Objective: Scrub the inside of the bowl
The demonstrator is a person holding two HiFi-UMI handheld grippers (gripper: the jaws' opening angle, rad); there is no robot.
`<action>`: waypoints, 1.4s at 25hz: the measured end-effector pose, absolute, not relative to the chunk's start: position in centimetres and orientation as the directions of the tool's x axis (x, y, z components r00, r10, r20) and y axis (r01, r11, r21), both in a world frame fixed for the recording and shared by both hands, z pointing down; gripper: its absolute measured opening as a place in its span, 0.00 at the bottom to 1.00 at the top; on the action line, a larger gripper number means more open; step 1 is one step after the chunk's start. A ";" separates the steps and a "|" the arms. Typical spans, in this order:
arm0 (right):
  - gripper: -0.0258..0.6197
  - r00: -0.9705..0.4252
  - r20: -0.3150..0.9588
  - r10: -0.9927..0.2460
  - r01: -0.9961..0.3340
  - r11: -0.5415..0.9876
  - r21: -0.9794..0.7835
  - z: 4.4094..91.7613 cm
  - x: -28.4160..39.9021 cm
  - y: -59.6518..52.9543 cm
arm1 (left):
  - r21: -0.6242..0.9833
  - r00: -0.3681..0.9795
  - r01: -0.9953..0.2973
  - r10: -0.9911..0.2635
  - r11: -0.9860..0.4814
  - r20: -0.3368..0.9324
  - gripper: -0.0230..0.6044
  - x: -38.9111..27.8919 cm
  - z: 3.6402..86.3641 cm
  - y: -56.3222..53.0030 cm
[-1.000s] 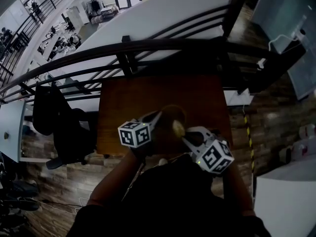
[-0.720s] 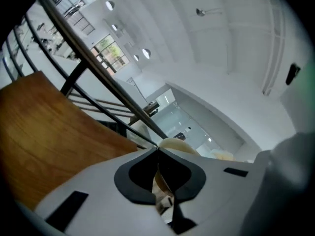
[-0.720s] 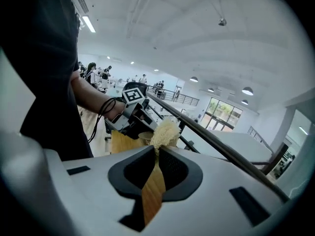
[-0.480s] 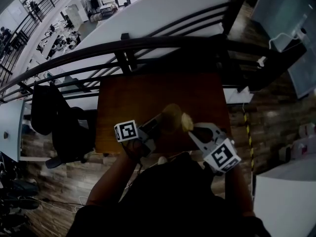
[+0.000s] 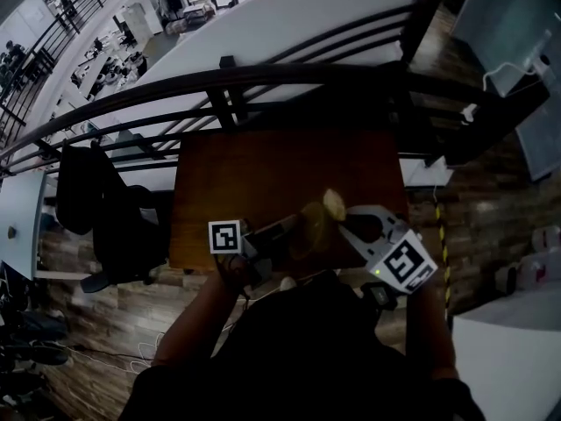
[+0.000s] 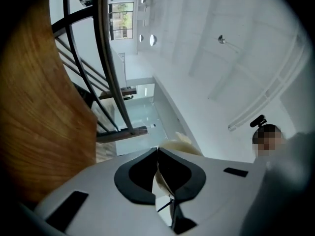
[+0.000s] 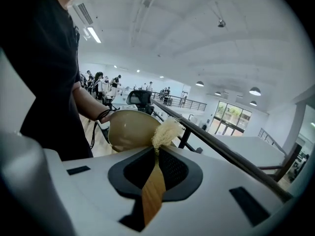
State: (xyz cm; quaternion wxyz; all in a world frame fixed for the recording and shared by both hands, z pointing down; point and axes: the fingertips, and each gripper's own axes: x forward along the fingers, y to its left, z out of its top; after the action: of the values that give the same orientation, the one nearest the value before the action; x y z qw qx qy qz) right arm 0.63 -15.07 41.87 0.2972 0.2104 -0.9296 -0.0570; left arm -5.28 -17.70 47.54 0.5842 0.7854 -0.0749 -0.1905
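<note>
A tan bowl is lifted above the wooden table, tilted on its side. My left gripper is shut on the bowl's thin rim, which runs between the jaws in the left gripper view. My right gripper is shut on a scrub brush with a flat wooden handle. The brush's pale fibre head sits at the upper right edge of the bowl. In the right gripper view the head lies right against the bowl. Whether the fibres press on the bowl I cannot tell.
A dark metal railing runs along the table's far edge, with a drop to a lower floor behind it. A black office chair stands left of the table. The person's bare forearm reaches to the bowl.
The brush head has moved up and to the right, from over the bowl's middle to its upper right edge. The bowl has come a little lower and nearer, and the left gripper has shifted left.
</note>
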 end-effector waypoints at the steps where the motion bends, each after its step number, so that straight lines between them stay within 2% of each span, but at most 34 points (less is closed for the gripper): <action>1: 0.10 -0.754 0.520 -0.402 -0.348 0.915 0.203 42.0 0.5 -15.1 | 0.942 0.913 0.132 -0.332 -0.307 -0.236 0.04 -5.3 47.2 -17.6; 6: 0.10 -0.826 0.489 -0.282 -0.278 0.957 0.083 43.3 -0.6 -14.8 | 0.922 0.889 0.238 -0.314 -0.304 -0.333 0.04 -5.2 45.5 -17.2; 10: 0.10 -0.854 0.472 -0.218 -0.235 0.972 0.025 44.0 -2.2 -13.7 | 0.900 0.847 0.300 -0.345 -0.317 -0.404 0.05 -5.3 44.0 -17.8; 16: 0.10 -0.887 0.445 -0.124 -0.154 0.987 -0.033 44.8 -4.9 -11.0 | 0.893 0.803 0.260 -0.430 -0.369 -0.412 0.05 -5.9 43.4 -19.7; 23: 0.10 -0.914 0.400 -0.061 -0.081 0.996 -0.034 42.6 -6.2 -8.2 | 0.920 0.786 0.209 -0.503 -0.332 -0.360 0.05 -7.0 45.0 -21.1; 25: 0.10 -0.929 0.362 -0.073 -0.090 0.995 -0.031 41.0 -6.4 -7.8 | 0.926 0.792 0.195 -0.504 -0.324 -0.343 0.05 -7.0 45.4 -21.0; 31: 0.10 -0.914 0.327 -0.239 -0.235 0.971 0.054 38.4 -4.8 -10.6 | 0.926 0.800 0.226 -0.484 -0.303 -0.353 0.05 -6.7 46.4 -19.8; 35: 0.10 -0.903 0.296 -0.313 -0.311 0.949 0.055 36.3 -3.6 -11.4 | 0.922 0.810 0.188 -0.477 -0.338 -0.341 0.05 -7.3 46.1 -19.7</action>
State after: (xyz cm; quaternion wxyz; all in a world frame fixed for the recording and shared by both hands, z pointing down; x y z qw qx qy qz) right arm -3.64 -11.44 36.27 0.1521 0.1600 -0.9753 -0.0034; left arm -7.27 -19.65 46.11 0.5675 0.7636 -0.0946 -0.2933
